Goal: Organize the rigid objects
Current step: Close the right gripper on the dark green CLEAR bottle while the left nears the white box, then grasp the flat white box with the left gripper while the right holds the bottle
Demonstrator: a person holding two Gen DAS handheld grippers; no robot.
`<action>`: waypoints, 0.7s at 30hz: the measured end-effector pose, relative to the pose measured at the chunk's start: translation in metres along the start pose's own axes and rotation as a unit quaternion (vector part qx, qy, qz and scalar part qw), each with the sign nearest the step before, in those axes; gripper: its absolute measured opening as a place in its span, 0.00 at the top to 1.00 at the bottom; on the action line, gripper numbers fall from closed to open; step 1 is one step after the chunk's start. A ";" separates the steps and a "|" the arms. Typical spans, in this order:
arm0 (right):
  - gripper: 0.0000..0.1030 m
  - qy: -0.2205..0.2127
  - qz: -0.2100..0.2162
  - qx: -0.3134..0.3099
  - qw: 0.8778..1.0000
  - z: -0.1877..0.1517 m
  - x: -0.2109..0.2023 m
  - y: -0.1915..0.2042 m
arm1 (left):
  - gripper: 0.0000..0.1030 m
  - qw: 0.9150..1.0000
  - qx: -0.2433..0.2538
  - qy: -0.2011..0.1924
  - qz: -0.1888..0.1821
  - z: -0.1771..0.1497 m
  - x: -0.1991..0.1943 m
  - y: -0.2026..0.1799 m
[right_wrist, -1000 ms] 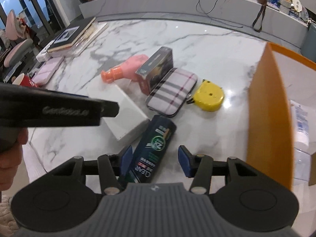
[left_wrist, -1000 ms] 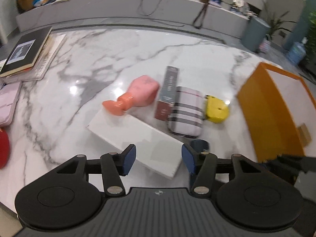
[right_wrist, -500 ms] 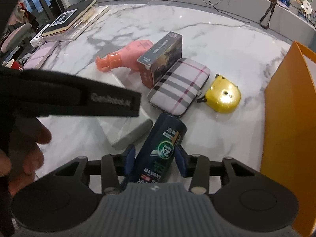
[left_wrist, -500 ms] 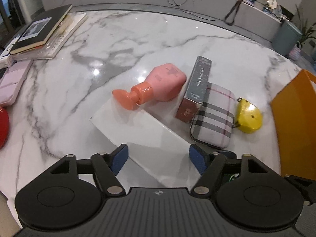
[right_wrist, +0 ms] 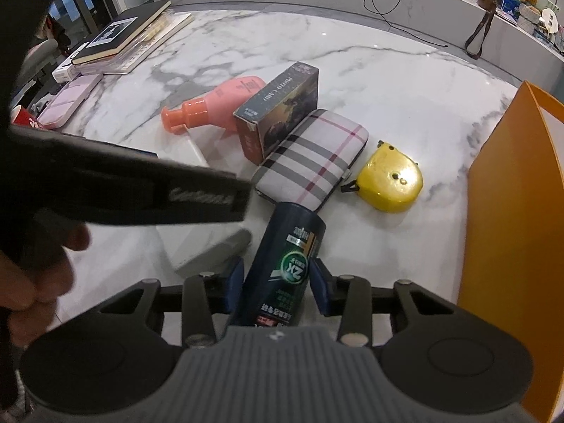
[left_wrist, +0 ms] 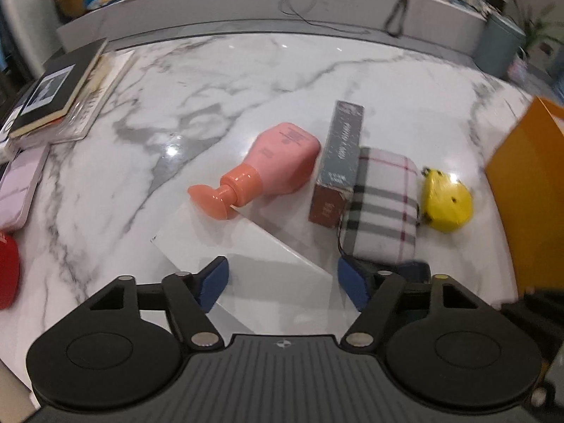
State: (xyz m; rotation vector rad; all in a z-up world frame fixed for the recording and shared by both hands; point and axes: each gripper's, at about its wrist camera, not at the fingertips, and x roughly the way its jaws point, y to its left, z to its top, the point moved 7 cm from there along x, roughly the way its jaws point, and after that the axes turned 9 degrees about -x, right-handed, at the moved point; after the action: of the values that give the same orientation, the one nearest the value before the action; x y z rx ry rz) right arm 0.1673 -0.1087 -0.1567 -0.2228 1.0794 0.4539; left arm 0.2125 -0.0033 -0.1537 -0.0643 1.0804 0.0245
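Note:
My right gripper (right_wrist: pixel 276 282) is shut on a dark blue bottle (right_wrist: pixel 285 261) that lies on the marble table. My left gripper (left_wrist: pixel 282 280) is open, its fingers on either side of the near end of a flat white box (left_wrist: pixel 246 264). Beyond lie a pink pump bottle (left_wrist: pixel 268 172), a dark carton (left_wrist: pixel 338 162) on its side, a plaid case (left_wrist: pixel 382 208) and a yellow tape measure (left_wrist: pixel 446 201). These also show in the right wrist view: pink bottle (right_wrist: pixel 218 105), carton (right_wrist: pixel 278 112), case (right_wrist: pixel 313 158), tape measure (right_wrist: pixel 391 179).
An orange box (right_wrist: pixel 511 232) stands open at the right. Books (left_wrist: pixel 53 95) are stacked at the far left, with a pink case (left_wrist: pixel 21 183) and a red object (left_wrist: pixel 7 275) near the left edge. The left gripper's body (right_wrist: pixel 123 183) crosses the right wrist view.
My right gripper has closed on the dark blue bottle. My left gripper has opened wider and moved in over the white box.

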 end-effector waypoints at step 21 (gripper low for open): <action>0.62 0.013 -0.006 -0.009 1.000 -0.015 -0.009 0.001 | 0.22 0.998 0.032 0.014 0.042 -0.039 -0.021 0.021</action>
State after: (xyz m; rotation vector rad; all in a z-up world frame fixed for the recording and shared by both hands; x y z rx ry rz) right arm 0.1515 -0.1160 -0.1558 -0.2523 1.0991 0.4514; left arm 0.1669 0.0157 -0.1548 0.0392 1.1110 0.0657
